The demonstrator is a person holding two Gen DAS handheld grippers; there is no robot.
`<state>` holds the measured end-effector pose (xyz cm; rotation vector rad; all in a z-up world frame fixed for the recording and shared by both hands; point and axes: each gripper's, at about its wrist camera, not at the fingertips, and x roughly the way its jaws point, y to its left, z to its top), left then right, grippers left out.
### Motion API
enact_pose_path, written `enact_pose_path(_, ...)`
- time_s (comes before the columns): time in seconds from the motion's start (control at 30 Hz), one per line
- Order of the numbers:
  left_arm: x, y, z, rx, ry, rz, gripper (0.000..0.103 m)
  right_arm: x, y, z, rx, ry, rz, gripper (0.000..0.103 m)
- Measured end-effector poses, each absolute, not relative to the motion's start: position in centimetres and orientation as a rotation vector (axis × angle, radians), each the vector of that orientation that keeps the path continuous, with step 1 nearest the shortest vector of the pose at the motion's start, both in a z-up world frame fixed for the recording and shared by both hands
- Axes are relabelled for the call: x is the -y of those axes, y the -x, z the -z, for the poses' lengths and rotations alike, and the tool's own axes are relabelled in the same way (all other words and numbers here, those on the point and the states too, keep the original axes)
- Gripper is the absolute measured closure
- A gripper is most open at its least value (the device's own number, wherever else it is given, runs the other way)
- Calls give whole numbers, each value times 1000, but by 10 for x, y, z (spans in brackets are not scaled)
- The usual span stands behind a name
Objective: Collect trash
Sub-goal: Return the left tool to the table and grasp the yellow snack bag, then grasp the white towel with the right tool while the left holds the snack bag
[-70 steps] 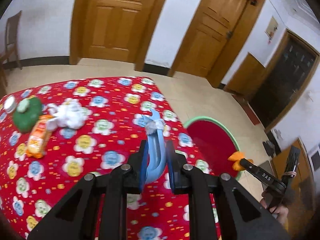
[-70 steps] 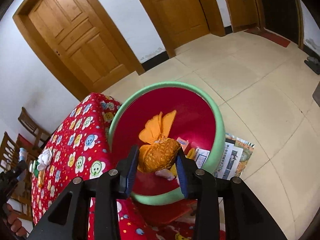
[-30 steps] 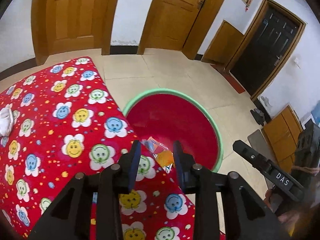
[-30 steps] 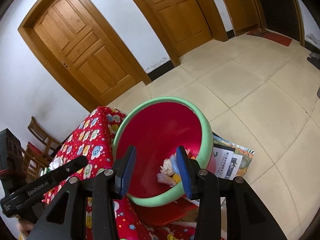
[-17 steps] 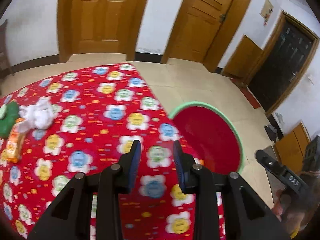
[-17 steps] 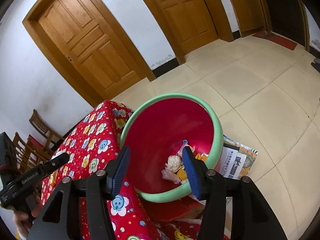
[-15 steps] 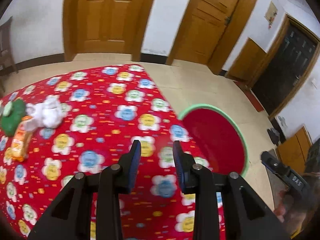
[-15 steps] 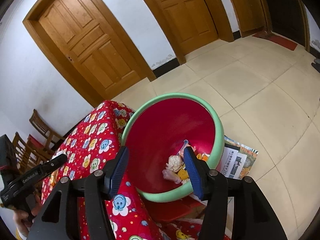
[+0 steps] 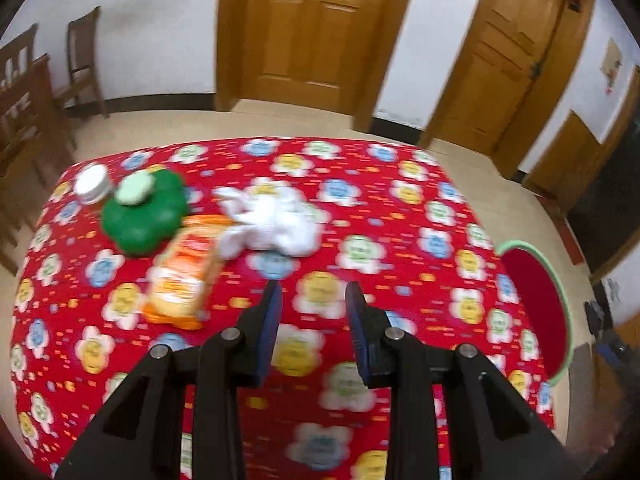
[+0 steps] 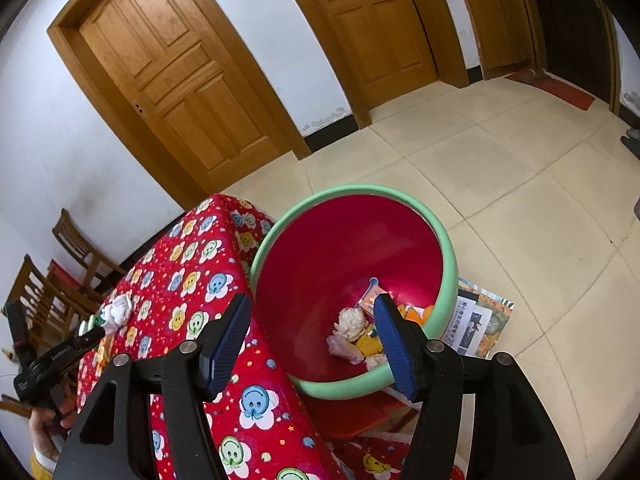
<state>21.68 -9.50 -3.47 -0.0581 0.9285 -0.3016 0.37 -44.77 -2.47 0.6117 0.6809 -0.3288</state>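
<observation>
- At the far left of the table (image 9: pixel 400 208), covered in a red cloth printed with smiley flowers, I counted one small white round lid or jar (image 9: pixel 91 183); the blur kept me from telling which.
- Just beside it lay one dark green rounded object with a pale green cap (image 9: pixel 144 212), its exact kind unclear to me.
- Next came one orange and white snack packet (image 9: pixel 182 276), lying flat and touching the green object's edge.
- Right of that sat one crumpled white tissue wad (image 9: pixel 274 222), touching the packet's upper end.
- My left gripper (image 9: pixel 312 304) hovered above the cloth near the packet and the tissue, its two blue-padded fingers spread apart with nothing between them.
- My right gripper (image 10: pixel 312 328) hung above the basin's near rim, fingers (image 10: pixel 390 344) likewise spread wide and empty.
- Farthest right, off the table's end, stood one red plastic basin with a pale green rim (image 10: pixel 448 248), serving as the bin.
- Inside it I made out roughly four or five pieces of trash (image 10: pixel 360 332): a whitish crumpled ball, a pale pinkish scrap, something yellow, an orange wrapper and a blue-edged piece; the pile overlapped too much for a firm count.
- I judged the job past halfway: several pieces were binned, and about four things remained on the table, of which the tissue and packet were plainly trash.
</observation>
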Motion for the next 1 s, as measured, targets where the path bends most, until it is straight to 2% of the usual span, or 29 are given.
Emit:
enact_pose_path(0.17, 62, -230, 44, -940, 74, 224, 69, 444, -8, 24, -695, -601, 347, 38)
enact_pose_path(0.3, 45, -238, 53, -952, 60, 172, 62, 442, -11, 25, -710, -605, 349, 38)
enact_pose_path(0.43, 37, -246, 64, -970, 51, 142, 62, 439, -14, 25, -719, -598, 351, 38)
enact_pose_path(0.5, 37, -249, 66, -959, 28, 130, 58, 439, -14, 24, -722, -594, 353, 38)
enact_pose_path(0.87, 41, -261, 82, -978, 24, 142, 58, 434, -20, 20, -732, -577, 339, 38)
enact_pose_path(1.0, 39, -257, 81, -968, 37, 151, 60, 427, -25, 13, -733, -555, 313, 38)
